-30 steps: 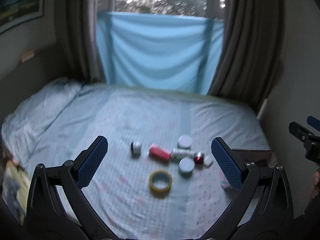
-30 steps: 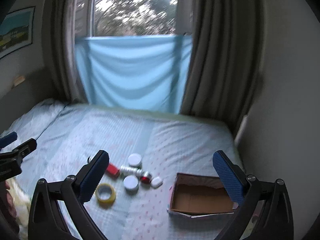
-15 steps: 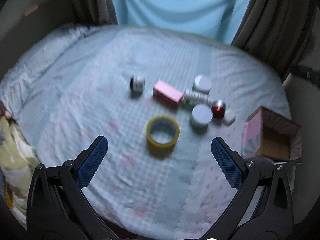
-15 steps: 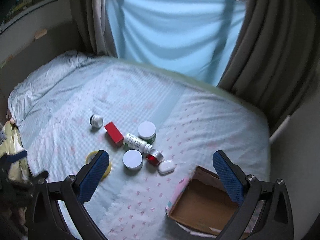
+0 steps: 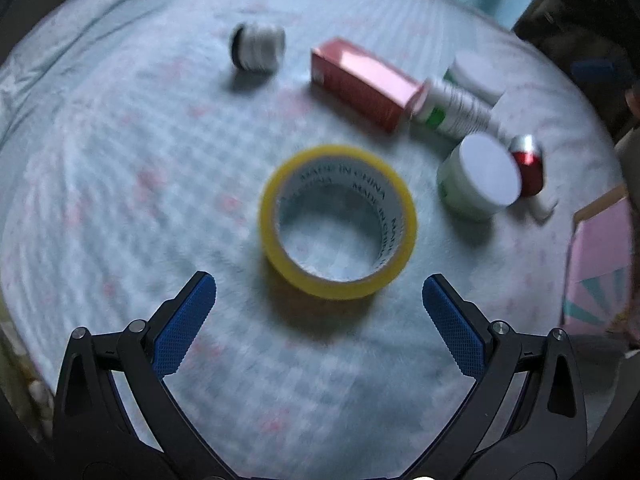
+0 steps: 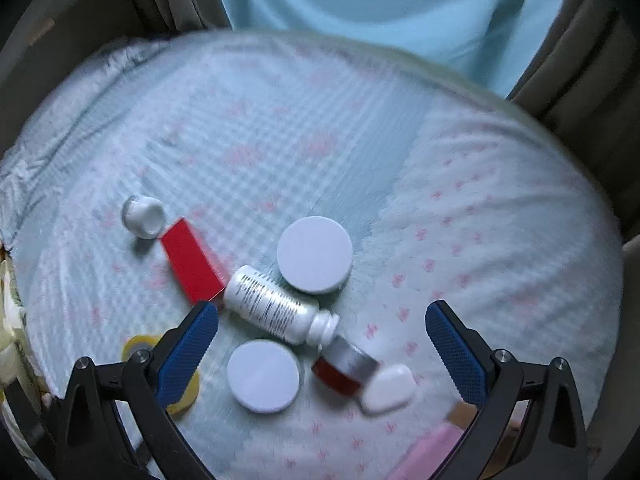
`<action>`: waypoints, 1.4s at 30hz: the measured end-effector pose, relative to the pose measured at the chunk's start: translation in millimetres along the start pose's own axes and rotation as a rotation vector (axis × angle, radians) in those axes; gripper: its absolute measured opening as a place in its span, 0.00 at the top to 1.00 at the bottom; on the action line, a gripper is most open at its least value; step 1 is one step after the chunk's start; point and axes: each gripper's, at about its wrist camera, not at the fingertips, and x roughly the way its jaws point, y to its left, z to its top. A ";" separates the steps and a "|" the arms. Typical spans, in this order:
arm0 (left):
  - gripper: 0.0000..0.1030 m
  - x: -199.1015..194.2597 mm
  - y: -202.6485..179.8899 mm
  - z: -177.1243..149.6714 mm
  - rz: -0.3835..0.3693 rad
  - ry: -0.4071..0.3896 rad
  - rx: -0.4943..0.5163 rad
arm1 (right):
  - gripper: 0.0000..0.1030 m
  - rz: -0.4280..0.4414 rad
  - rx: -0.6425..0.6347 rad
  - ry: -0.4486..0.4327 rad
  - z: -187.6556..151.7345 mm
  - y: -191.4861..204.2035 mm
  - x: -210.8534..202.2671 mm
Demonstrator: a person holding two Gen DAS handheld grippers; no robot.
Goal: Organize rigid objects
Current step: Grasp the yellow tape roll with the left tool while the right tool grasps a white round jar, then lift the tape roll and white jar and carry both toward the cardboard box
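We've dropped in close since a moment ago — the tape roll [image 5: 338, 222] now lies flat on the bedsheet [image 5: 120, 208] just ahead of our left gripper [image 5: 319, 300], jaws wide, empty. Light, stiff, slick-sided — we'd pinch across its wall. Right gripper [image 6: 321, 326] hovers wide over the white bottle [image 6: 276, 306].

Left tongs [image 5: 319, 294] and right tongs [image 6: 322, 322] (both) agape.

The tape roll [image 5: 338, 226] lies on the bed [image 5: 120, 168], with the box [image 5: 362, 82] behind it.
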 end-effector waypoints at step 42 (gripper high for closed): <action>0.07 26.7 -0.9 58.3 0.075 -0.011 0.033 | 0.35 -0.031 0.148 0.212 65.4 -9.9 94.3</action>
